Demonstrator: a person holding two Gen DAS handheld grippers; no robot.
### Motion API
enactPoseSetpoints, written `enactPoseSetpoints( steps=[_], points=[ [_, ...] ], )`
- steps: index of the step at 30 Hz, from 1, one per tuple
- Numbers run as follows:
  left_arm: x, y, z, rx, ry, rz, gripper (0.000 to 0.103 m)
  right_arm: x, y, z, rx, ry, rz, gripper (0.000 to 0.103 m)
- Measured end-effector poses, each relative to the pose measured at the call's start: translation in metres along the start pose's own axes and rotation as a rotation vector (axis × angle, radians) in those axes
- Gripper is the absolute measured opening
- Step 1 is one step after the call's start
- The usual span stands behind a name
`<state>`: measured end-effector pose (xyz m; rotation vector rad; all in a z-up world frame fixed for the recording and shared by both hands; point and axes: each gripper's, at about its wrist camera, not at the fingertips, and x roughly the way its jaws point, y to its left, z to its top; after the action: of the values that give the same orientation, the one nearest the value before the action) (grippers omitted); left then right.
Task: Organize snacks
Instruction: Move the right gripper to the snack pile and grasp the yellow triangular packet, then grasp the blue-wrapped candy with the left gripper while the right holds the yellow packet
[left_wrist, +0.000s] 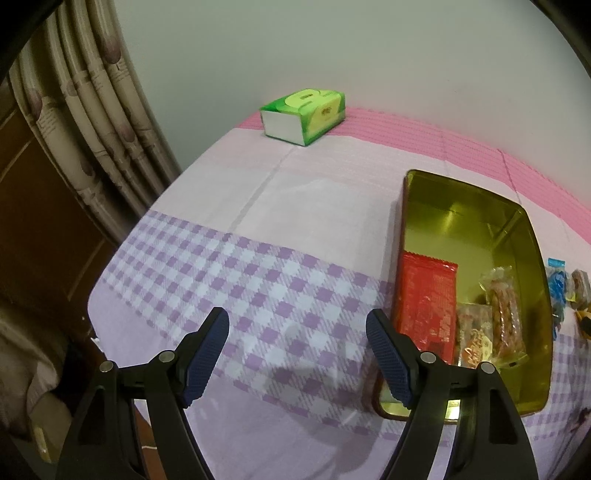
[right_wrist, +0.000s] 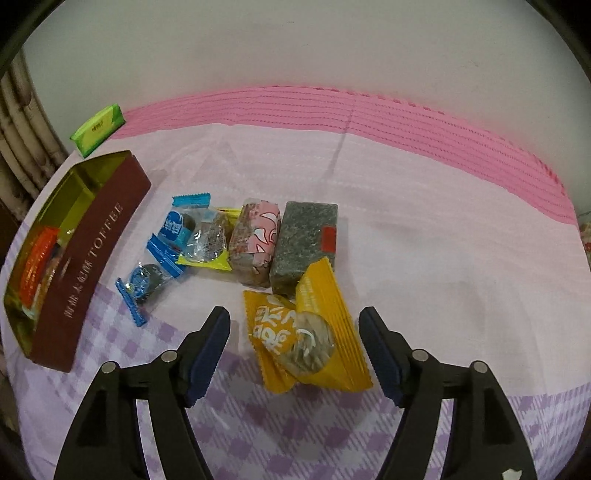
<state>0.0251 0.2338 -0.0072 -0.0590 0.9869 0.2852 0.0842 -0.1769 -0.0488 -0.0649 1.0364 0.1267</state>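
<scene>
Hovering over the worktop, the right gripper stands released, its pads either side of a yellow snack packet at lower centre without touching it. More wrapped snacks lie just above. The toffee tin sits at left, holding a red packet. The left gripper is released over bare checked cloth beside the tin.

Snacks right of tin.
</scene>
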Motion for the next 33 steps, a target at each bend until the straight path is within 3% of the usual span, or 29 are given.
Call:
enactPoseSetpoints(
  steps=[1, 4, 6, 11, 22, 33],
  points=[
    [-0.001, -0.003, -0.001, 0.005, 0.0, -0.008, 0.077, 0.001, -0.003, -0.002, 0.001, -0.002, 0.005, 0.054],
    [-0.004, -0.018, -0.002, 0.031, 0.005, -0.027, 0.077, 0.002, -0.011, -0.007, 0.029, -0.008, 0.041, 0.042],
    [-0.009, -0.031, -0.003, 0.058, -0.003, -0.043, 0.077, -0.001, -0.015, -0.009, 0.044, -0.03, 0.054, 0.039],
    [-0.027, -0.078, -0.001, 0.141, -0.027, -0.129, 0.077, -0.011, -0.028, -0.019, 0.062, -0.052, 0.047, 0.037],
    [-0.046, -0.204, 0.0, 0.39, -0.058, -0.308, 0.077, -0.015, -0.08, -0.031, 0.184, -0.127, -0.146, 0.036],
    [-0.018, -0.274, -0.01, 0.492, 0.029, -0.387, 0.077, -0.009, -0.081, -0.035, 0.184, -0.14, -0.162, 0.037]
  ],
)
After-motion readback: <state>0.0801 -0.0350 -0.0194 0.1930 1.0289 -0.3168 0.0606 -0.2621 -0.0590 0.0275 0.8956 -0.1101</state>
